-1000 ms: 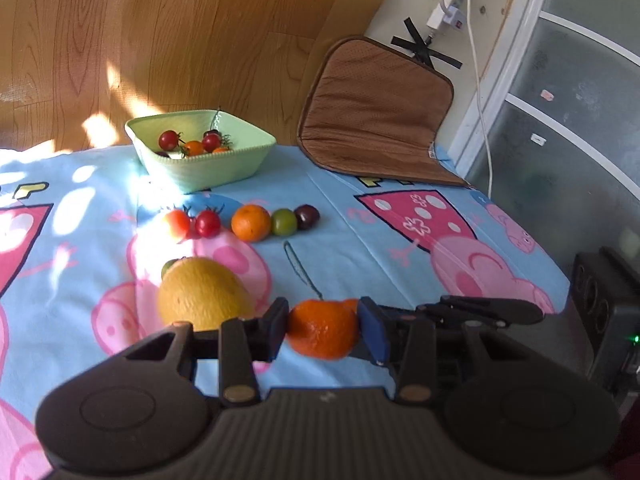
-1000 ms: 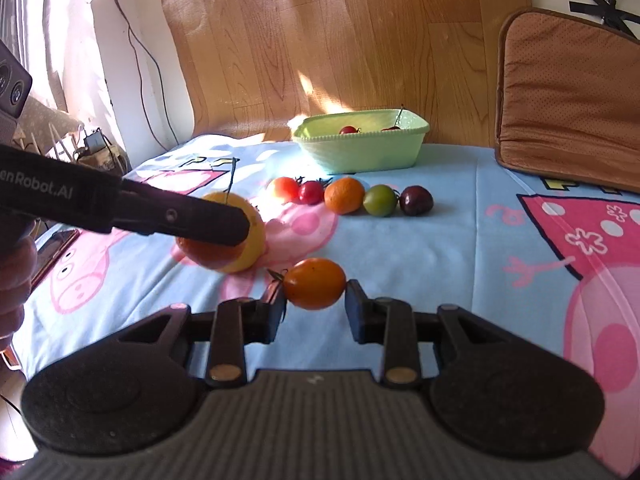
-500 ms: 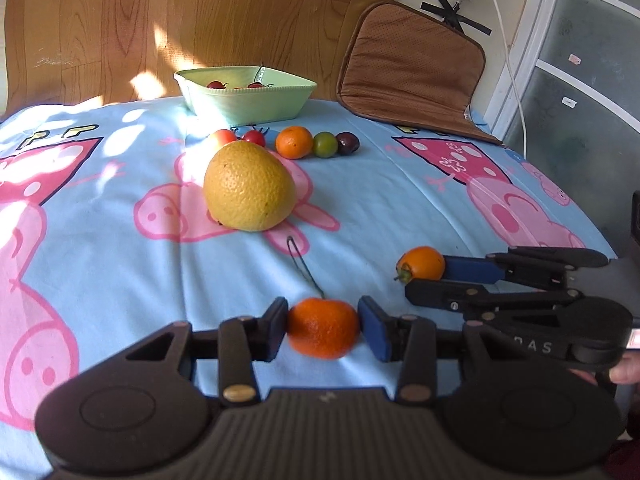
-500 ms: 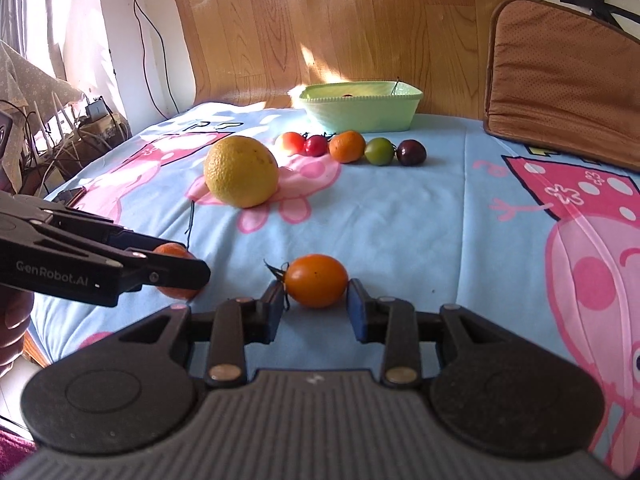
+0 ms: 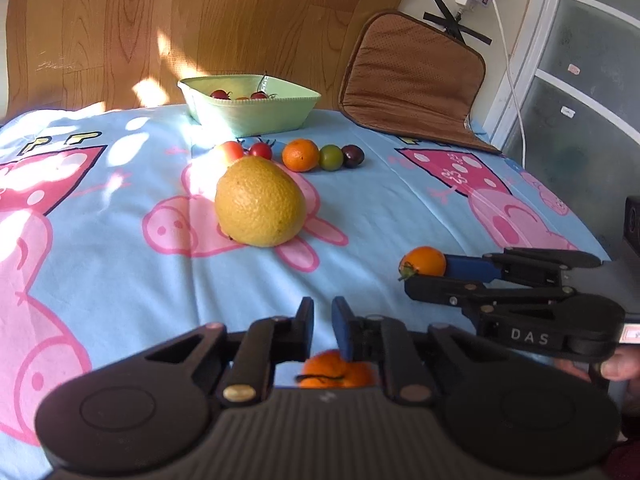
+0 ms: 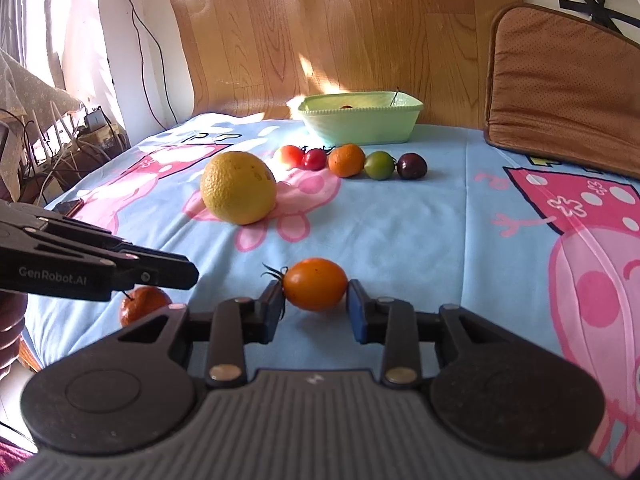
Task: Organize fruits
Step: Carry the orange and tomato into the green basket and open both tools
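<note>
Left wrist view: the left tool (image 5: 322, 322) has its fingers drawn nearly together with nothing between them. A small orange fruit (image 5: 336, 370), with a dark stem, shows below and behind the blue pad, mostly hidden by the tool body; whether it rests on the sheet or touches the pad cannot be told. Ahead, a large yellow citrus (image 5: 260, 202) sits on the cartoon-print bed sheet (image 5: 120, 280). Behind it runs a row: two red tomatoes (image 5: 260, 150), an orange (image 5: 301, 155), a green fruit (image 5: 331, 157), a dark plum (image 5: 353, 156). The green bowl (image 5: 248, 118) at the far edge holds a few cherry tomatoes; its full contents are cut off by the rim. To the right, the right tool (image 5: 424, 270) carries an orange tomato (image 5: 424, 262).

Right wrist view: the right tool has the orange tomato between its pads; the left pad touches near the stem, while a thin gap seems to show at the right pad, so the firmness of the grip is uncertain. The tomato sits low over the near sheet; contact with the cloth cannot be told. The left tool's dark fingers cross at left above the small orange fruit, partly hiding it.

Judgement: the step in hand looks like placing small fruits at the near edge. Next move likely calls for carrying the tomato to its spot, row or bowl, and setting it down gently so it does not roll.
</note>
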### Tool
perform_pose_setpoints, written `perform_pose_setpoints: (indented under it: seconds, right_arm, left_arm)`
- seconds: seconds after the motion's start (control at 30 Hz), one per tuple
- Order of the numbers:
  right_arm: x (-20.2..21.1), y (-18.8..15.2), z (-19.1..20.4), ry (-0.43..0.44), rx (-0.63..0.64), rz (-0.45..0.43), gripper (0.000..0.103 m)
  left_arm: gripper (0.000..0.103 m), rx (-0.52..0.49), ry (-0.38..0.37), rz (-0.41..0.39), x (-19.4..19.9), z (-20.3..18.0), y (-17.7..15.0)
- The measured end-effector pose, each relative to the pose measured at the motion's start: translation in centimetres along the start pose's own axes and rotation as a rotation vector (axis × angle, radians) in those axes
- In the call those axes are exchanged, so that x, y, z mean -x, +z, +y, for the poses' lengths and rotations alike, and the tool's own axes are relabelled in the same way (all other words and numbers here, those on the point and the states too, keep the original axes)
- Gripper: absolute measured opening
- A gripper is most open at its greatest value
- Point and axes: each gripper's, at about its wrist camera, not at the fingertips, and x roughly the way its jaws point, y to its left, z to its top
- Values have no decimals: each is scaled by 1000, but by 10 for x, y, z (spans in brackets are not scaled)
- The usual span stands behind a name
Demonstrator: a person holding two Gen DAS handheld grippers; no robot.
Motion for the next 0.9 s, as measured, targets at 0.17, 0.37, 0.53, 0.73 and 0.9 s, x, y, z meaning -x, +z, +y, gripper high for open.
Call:
perform_pose_setpoints:
  seconds: [0.17, 0.37, 0.53, 0.73, 0.9]
  right_arm:
    - [-8, 13, -11, 24, -60, 8, 37]
    - [-10, 18, -10, 50, -67, -6, 37]
    - [-13, 14, -9, 57, -65, 6, 37]
    - [-10, 11, -6, 61, -62, 13, 37]
    - [-5, 11, -3, 59, -51, -2, 37]
  left_arm:
    - [12, 60, 10, -43, 8, 30, 23]
    - [29, 49, -117, -16, 19, 30, 12]
    - [49, -14, -172, -23, 35, 12, -12]
    - [43, -41, -120, 36, 17, 4, -30]
    - [38, -61, -95, 21, 12, 4, -28]
